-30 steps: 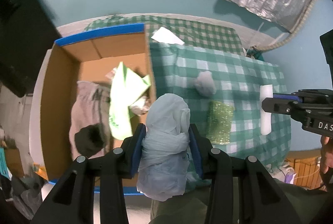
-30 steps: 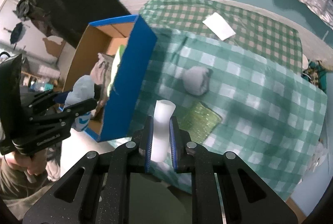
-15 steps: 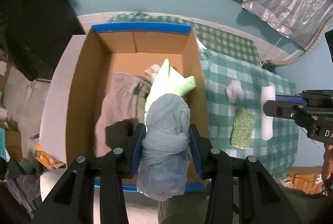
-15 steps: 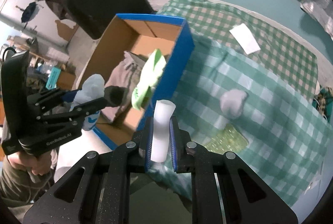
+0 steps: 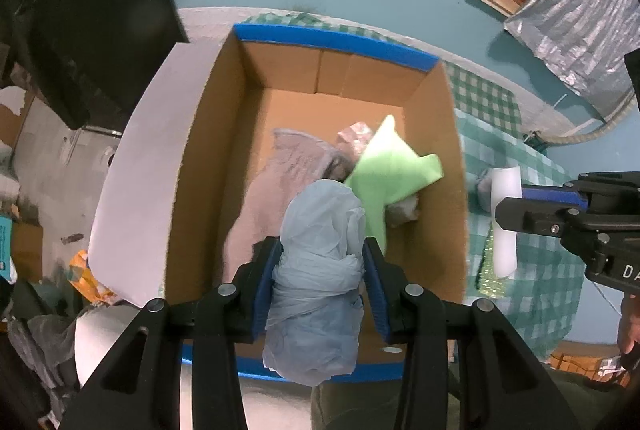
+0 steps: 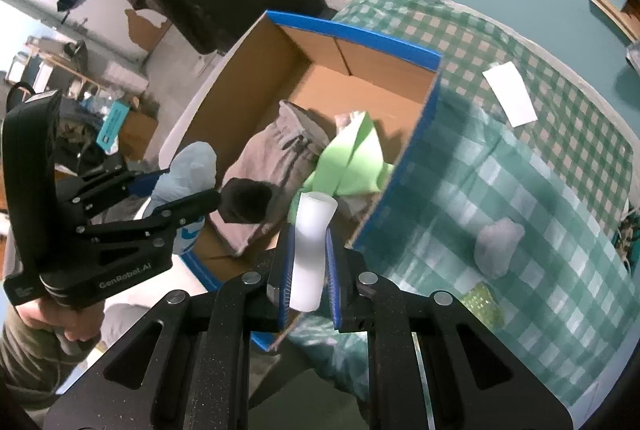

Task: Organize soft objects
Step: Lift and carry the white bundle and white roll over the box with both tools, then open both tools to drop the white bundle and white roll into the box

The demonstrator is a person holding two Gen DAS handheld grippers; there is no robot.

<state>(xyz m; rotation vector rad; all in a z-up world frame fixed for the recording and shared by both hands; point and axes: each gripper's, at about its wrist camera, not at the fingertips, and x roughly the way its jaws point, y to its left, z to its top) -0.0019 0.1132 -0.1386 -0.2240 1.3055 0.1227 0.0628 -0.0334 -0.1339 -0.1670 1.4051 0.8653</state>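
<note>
Holding, left gripper (image 5: pixel 322 262): its jaws are standing partly apart and pressing both sides of a pale blue bundled plastic bag (image 5: pixel 320 270), hanging above the near part of the cardboard box (image 5: pixel 192 158).
Holding, right gripper (image 6: pixel 308 262): its jaws are sitting nearly closed, pinching a white foam roll (image 6: pixel 310 250) upright, just over the box's near right corner.
Box contents: a grey garment (image 6: pixel 276 158) is lying along the box floor; a light green cloth (image 5: pixel 390 166) is leaning toward the box's right wall; a dark rounded item (image 6: pixel 246 200) is resting on the garment's near end; a crumpled pinkish wrapper (image 5: pixel 354 134) is peeking out behind the cloth.
Box edges: blue tape is running along the far and near rims; the top is standing open, and the far half of the floor is showing bare cardboard.
Right of the box: a green checked tablecloth (image 6: pixel 540 166) is carrying one grey-white wad (image 6: pixel 498 246), one glittery green sponge (image 6: pixel 480 304) and one white paper slip (image 6: pixel 510 94).
Counts: two grippers, one box, four items inside it.
</note>
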